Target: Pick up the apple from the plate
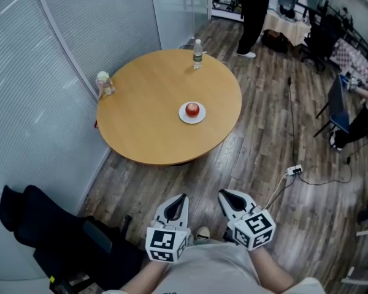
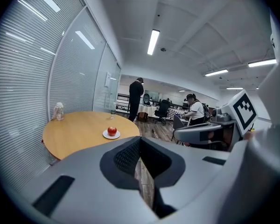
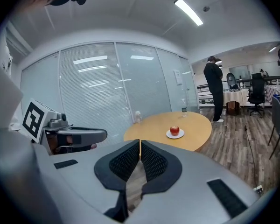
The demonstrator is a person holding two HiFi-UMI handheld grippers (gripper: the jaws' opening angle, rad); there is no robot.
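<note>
A red apple sits on a small white plate right of centre on a round wooden table. Both grippers hover low over the floor, well short of the table's near edge. My left gripper and my right gripper are side by side, both shut and holding nothing. In the left gripper view the apple lies far ahead, left of the shut left gripper. In the right gripper view the apple lies ahead, right of the shut right gripper.
A clear bottle stands at the table's far edge and a small jar at its left edge. A black chair sits at lower left by the glass wall. A cable and power strip lie on the floor at right. A person stands beyond.
</note>
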